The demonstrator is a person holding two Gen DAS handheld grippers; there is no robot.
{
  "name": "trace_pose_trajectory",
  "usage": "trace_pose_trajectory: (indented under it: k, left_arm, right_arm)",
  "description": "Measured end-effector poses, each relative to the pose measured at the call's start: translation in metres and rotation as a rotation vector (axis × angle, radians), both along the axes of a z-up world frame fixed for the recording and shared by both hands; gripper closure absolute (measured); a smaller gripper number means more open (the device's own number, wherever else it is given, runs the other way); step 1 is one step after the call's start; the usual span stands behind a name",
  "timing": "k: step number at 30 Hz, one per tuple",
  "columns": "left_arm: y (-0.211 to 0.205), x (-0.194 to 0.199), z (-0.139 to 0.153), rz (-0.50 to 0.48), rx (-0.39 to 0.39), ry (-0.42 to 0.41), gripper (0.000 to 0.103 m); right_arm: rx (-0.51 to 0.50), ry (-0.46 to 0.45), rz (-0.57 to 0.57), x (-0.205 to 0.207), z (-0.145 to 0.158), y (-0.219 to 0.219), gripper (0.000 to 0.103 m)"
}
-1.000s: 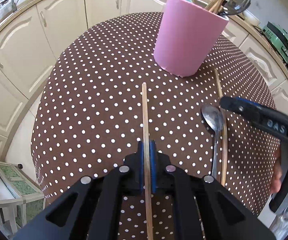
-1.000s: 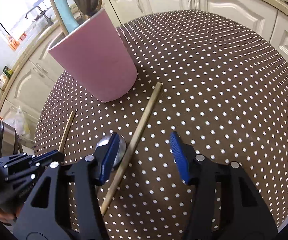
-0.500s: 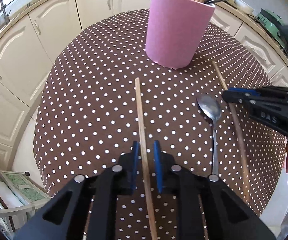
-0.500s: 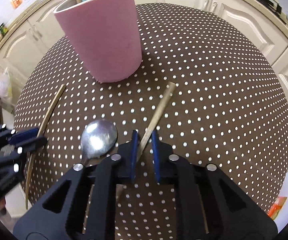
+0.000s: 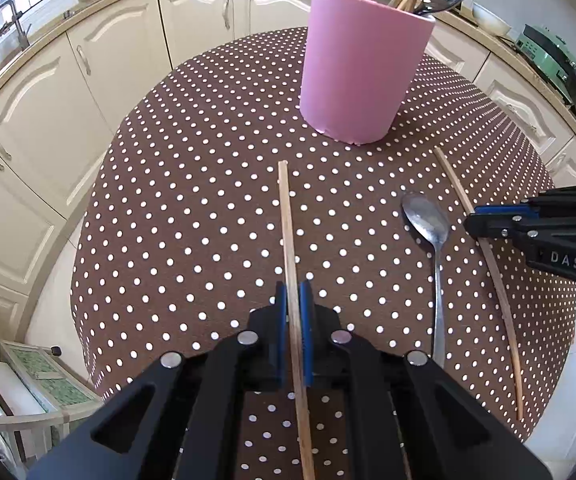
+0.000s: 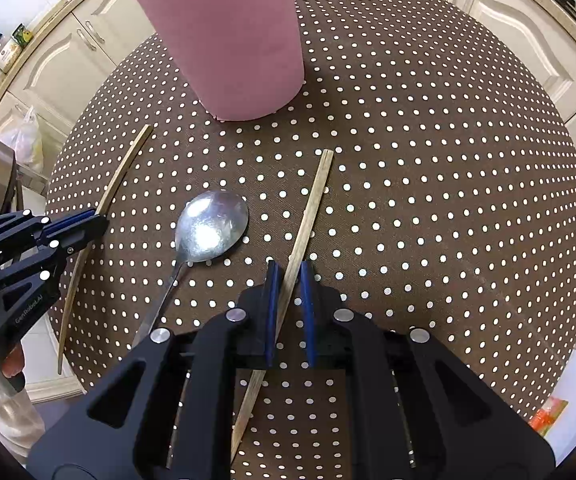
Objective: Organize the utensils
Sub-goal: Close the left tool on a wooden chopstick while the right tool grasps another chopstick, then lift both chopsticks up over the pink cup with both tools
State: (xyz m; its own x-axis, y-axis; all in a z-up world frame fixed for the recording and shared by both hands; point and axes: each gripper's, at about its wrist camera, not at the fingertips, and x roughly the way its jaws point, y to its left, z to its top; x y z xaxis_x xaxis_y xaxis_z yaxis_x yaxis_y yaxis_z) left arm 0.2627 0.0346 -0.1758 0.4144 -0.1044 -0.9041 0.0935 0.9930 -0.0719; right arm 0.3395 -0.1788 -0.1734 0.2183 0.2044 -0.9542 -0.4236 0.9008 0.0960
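A pink utensil cup (image 5: 362, 68) stands on the round polka-dot table (image 5: 192, 208) and holds chopsticks, a spoon and a fork. My left gripper (image 5: 294, 300) is shut on a wooden chopstick (image 5: 286, 216) that points toward the cup. My right gripper (image 6: 290, 276) is closed around a second wooden chopstick (image 6: 314, 204), its jaws close on each side of it. A metal spoon (image 6: 208, 228) lies on the table between the two chopsticks; it also shows in the left wrist view (image 5: 428, 224). The cup also shows in the right wrist view (image 6: 228, 36).
Cream kitchen cabinets (image 5: 88, 64) curve around behind the table. A small green-panelled stand (image 5: 36, 372) is on the floor at the table's left. A green appliance (image 5: 544, 48) sits on the counter at the right.
My right gripper closed from wide open onto the second chopstick. My left gripper opened a little around its chopstick, then shut on it again. Both views pulled back from the cup.
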Motion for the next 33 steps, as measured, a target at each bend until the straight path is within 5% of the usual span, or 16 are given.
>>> trace_pose_trajectory:
  k: [9, 13, 33]
  left_arm:
    - [-0.002, -0.006, 0.0, 0.01, 0.006, -0.026, 0.097]
    - [-0.003, -0.013, 0.003, 0.008, -0.056, -0.046, 0.098]
    - [-0.021, -0.063, 0.083, -0.068, -0.098, -0.386, 0.098]
  right_arm:
    - [-0.011, -0.073, -0.014, -0.024, 0.0, 0.015, 0.092]
    - [0.011, -0.095, -0.033, -0.036, -0.004, 0.014, 0.093]
    - [0.228, -0.286, -0.051, -0.091, 0.066, -0.023, 0.096]
